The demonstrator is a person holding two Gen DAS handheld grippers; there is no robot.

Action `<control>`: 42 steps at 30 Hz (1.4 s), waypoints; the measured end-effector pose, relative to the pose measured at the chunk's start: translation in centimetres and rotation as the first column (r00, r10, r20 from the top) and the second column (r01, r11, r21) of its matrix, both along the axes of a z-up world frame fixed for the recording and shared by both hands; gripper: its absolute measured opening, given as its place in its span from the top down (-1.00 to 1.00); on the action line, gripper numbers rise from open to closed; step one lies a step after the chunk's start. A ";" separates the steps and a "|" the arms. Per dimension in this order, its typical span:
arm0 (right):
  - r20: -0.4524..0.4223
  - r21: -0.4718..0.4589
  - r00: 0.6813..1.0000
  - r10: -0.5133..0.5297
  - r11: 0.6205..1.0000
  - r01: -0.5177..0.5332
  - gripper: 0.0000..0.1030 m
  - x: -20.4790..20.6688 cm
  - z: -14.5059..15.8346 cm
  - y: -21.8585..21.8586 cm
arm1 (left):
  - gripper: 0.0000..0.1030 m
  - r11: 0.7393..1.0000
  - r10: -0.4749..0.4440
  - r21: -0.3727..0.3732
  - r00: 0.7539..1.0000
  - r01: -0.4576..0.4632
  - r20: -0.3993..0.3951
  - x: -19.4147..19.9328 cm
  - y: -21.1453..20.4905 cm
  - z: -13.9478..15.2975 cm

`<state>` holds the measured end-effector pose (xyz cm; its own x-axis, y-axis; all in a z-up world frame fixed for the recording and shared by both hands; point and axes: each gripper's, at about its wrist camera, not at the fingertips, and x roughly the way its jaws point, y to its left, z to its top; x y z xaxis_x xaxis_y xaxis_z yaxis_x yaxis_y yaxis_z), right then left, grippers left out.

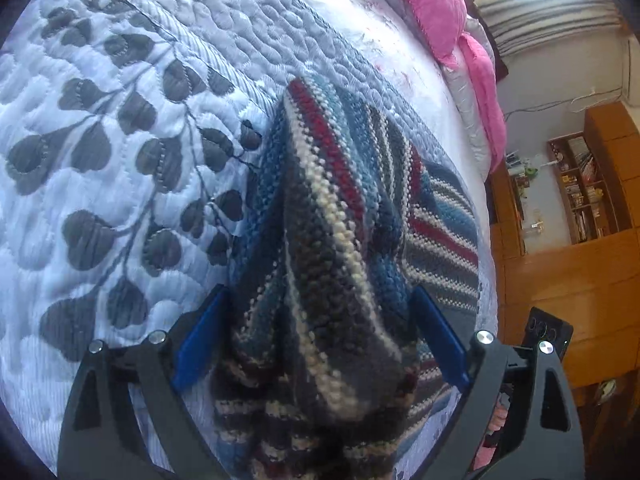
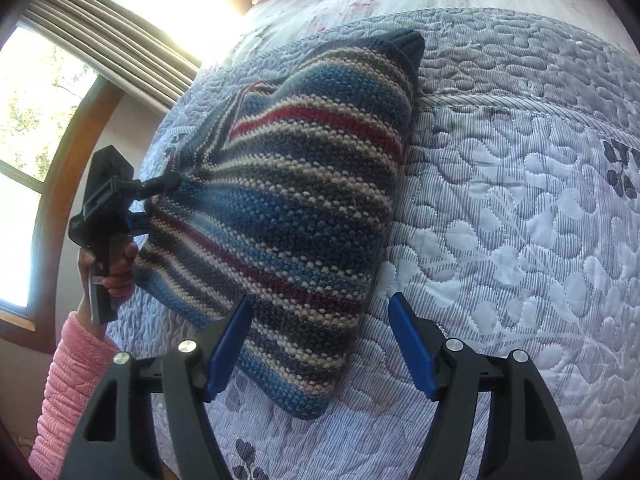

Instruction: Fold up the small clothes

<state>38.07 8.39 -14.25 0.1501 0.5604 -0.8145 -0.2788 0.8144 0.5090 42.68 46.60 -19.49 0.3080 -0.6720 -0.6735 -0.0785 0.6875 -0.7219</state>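
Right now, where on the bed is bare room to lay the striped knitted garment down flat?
Bare grey-and-white quilted bedspread lies right of the striped knitted garment, toward the dark leaf print. It is crowded at the garment's left edge, where the left gripper pinches it, and by the pink pillows.

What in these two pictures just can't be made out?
- Left wrist view: the left gripper's grip point, buried under the bunched striped knit.
- Right wrist view: what garment the knit is; its folded underside lies against the quilt.
- Left wrist view: shelf items, too small.
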 end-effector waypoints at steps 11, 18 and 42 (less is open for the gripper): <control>-0.103 0.142 0.993 -0.065 0.987 0.079 -0.70 4.3 -2.1 0.0 | -0.78 0.990 -0.137 -0.037 0.991 0.136 -0.004 1.9 -3.6 -1.5; -0.144 0.228 0.988 -0.061 0.969 0.094 -0.17 4.8 -3.3 0.8 | 0.17 0.993 -0.104 -0.061 0.995 0.103 -0.012 0.3 -3.4 -2.4; -0.074 0.153 0.988 -0.135 0.978 0.145 0.04 -9.0 2.6 -23.4 | 0.21 0.964 -0.213 -0.121 0.958 0.238 0.191 -12.7 -24.9 1.9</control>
<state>29.03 -15.04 -11.67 0.1873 0.6592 -0.7283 -0.1310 0.7515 0.6466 29.94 21.72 -17.60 0.2413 -0.8220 -0.5159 0.2026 0.5626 -0.8015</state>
